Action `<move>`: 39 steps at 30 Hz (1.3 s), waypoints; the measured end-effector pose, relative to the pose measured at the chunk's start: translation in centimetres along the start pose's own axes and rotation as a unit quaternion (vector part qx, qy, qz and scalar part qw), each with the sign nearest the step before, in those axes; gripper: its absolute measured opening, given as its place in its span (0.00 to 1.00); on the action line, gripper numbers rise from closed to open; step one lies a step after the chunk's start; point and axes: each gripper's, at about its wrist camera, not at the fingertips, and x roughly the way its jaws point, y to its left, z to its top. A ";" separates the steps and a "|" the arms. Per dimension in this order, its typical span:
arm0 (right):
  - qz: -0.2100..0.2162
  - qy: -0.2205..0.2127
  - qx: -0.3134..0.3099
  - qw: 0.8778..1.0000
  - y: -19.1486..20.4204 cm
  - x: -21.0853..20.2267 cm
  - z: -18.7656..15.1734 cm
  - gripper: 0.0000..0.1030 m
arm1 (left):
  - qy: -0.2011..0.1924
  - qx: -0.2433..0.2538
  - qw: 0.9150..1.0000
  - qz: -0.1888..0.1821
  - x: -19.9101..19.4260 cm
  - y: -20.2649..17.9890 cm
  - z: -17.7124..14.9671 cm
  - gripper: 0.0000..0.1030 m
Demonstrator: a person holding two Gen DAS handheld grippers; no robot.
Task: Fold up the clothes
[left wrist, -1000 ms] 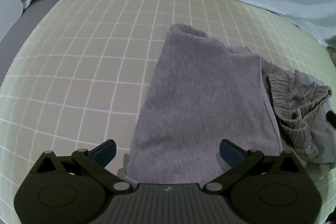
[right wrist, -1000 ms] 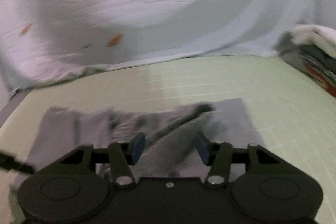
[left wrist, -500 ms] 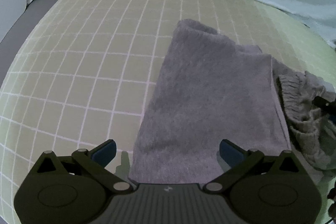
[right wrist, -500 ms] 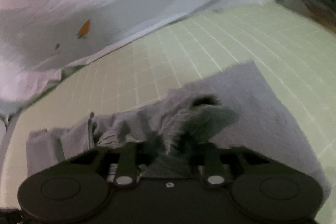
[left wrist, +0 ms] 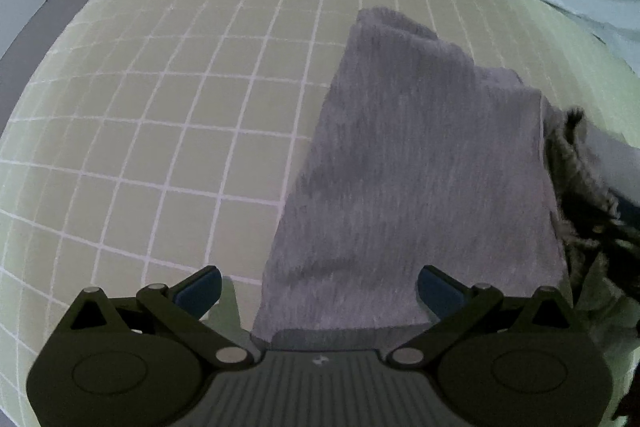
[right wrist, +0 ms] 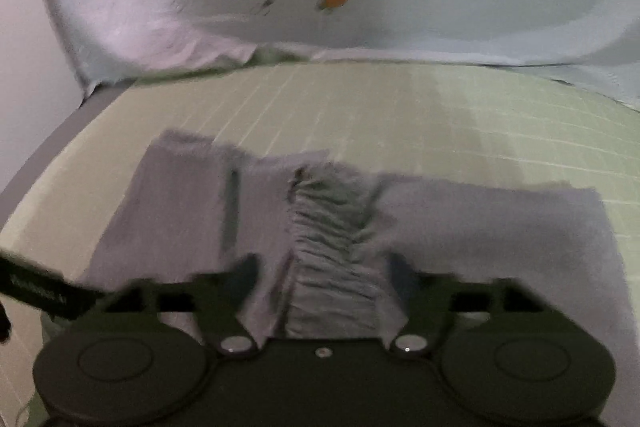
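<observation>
Grey shorts [right wrist: 460, 227] lie spread on the green grid mat [left wrist: 160, 107], one leg section [left wrist: 420, 167] flat in front of the left tool [left wrist: 318, 291], elastic waistband [right wrist: 328, 235] bunched up in the middle w/ the right tool [right wrist: 322, 279] straddling it. Left tool's pads are wide apart, holding nothing, hem edge lies just between them. Right tool also looks apart, pads either side of the gathered band w/o pinching it, tho the right view is blurred so not 100% sure. Main risk imo: right tool closes on the ruffled band & grabs only the top layer or a stray pucker, so the fold drags crooked & layers slide apart. Fleecy fabric prob slips on the mat, so pulling one side alone could skew the whole thing. Left tool could also catch the mat instead of the hem if it dips too low. Carrot-print sheet [right wrist: 320, 7] behind is well apart, no snag issue there
</observation>
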 end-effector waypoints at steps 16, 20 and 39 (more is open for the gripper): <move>-0.195 0.007 0.273 0.942 -15.2 -6.4 -6.0 1.00 | 0.018 0.036 0.999 0.011 1.2 -1.2 0.9 1.00; -0.183 0.006 0.306 0.934 -16.2 -6.6 -7.4 1.00 | 0.020 0.037 0.999 0.012 1.2 -1.2 1.1 1.00; -0.037 -0.092 0.274 0.956 -12.5 -9.3 -1.6 0.12 | 0.019 0.038 0.999 0.010 1.4 -1.4 2.2 1.00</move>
